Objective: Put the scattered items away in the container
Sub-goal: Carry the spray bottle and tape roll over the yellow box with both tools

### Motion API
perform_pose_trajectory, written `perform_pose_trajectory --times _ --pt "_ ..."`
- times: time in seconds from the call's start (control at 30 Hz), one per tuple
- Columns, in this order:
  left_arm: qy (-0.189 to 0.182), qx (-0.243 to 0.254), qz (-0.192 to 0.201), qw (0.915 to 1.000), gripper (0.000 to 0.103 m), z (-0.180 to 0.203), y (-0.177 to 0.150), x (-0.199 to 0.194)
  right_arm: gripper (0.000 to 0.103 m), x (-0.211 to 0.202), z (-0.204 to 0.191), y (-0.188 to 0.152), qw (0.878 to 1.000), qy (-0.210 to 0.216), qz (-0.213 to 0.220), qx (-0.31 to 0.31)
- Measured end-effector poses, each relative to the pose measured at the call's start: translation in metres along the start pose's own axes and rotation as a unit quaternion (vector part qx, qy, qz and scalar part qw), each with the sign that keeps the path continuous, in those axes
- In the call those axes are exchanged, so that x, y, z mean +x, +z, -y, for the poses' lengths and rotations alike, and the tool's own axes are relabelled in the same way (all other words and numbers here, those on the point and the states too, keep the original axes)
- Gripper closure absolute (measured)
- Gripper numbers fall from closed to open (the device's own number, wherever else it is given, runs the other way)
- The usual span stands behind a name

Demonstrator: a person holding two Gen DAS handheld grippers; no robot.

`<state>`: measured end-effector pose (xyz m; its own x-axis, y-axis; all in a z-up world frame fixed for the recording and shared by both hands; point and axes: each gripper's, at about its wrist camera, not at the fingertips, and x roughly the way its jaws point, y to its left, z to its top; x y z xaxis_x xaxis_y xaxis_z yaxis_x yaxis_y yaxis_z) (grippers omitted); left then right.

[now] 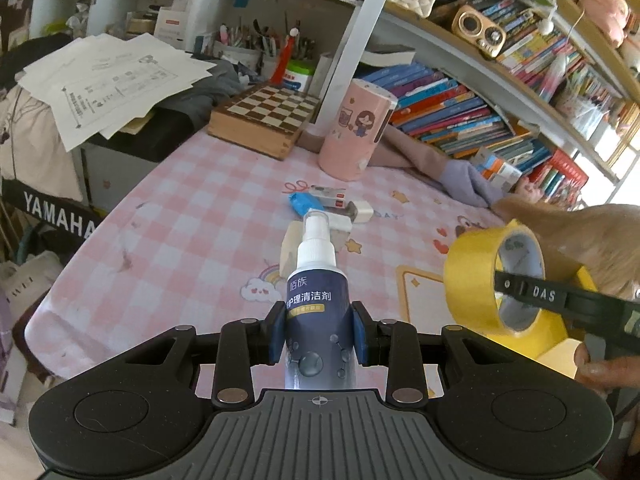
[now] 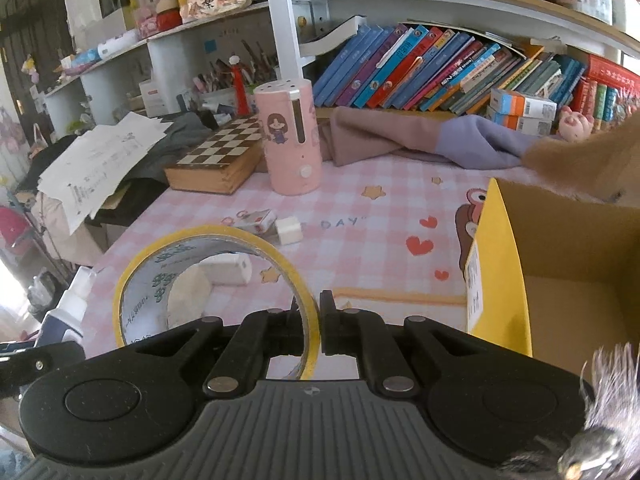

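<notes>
Left wrist view, left tongs (image 1: 319,330) clamped on spray bottle (image 1: 316,280) mid-frame, right tongs (image 2: 314,330) pinching yellow tape roll (image 2: 216,292) wall, cardboard box (image 2: 560,280) right of frame.

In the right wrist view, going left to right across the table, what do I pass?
Papers → chessboard box → pink canister → purple cloth → open cardboard box.
</notes>
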<state>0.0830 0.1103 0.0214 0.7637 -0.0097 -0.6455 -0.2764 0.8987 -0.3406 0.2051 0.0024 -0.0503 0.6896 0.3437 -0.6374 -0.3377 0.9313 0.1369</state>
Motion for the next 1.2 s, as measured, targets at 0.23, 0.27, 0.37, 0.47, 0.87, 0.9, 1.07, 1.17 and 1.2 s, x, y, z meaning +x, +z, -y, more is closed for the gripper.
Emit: perform_pose_trajectory --times 0.23,0.27,0.37,0.47,0.87,0.9,1.07,1.17,1.2 --pt "-0.029 -0.004 0.011 0.9995 0.072 -0.005 -0.015 -0.032 0.097 -0.046 -0.007 -0.023 1.000 -0.007 0.003 0.022" --pt "-0.033 -0.004 0.011 0.9994 0.072 -0.005 -0.017 -0.034 0.097 -0.052 -0.007 -0.027 1.000 -0.009 0.003 0.026" --pt "-0.046 -0.001 0.005 0.9989 0.072 -0.004 -0.026 -0.042 0.097 -0.069 -0.009 -0.040 0.999 -0.018 0.000 0.036" --pt "-0.056 0.002 -0.003 0.9984 0.072 -0.004 -0.034 -0.047 0.097 -0.085 -0.009 -0.055 0.998 -0.030 -0.002 0.046" --pt "-0.095 0.028 -0.006 0.9951 0.072 0.006 -0.049 -0.061 0.097 -0.125 -0.002 -0.090 0.994 -0.073 0.005 0.083" --pt "-0.099 0.031 -0.007 0.9945 0.072 0.008 -0.049 -0.060 0.097 -0.127 0.000 -0.091 0.993 -0.078 0.005 0.087" --pt "-0.116 0.043 -0.017 0.9921 0.072 0.016 -0.051 -0.056 0.097 -0.134 0.005 -0.098 0.991 -0.096 0.003 0.098" --pt "-0.127 0.051 -0.024 0.9903 0.072 0.021 -0.053 -0.052 0.097 -0.137 0.009 -0.104 0.989 -0.106 -0.003 0.107" --pt "-0.131 0.055 -0.027 0.9895 0.072 0.024 -0.053 -0.051 0.097 -0.138 0.011 -0.105 0.988 -0.110 -0.004 0.111"
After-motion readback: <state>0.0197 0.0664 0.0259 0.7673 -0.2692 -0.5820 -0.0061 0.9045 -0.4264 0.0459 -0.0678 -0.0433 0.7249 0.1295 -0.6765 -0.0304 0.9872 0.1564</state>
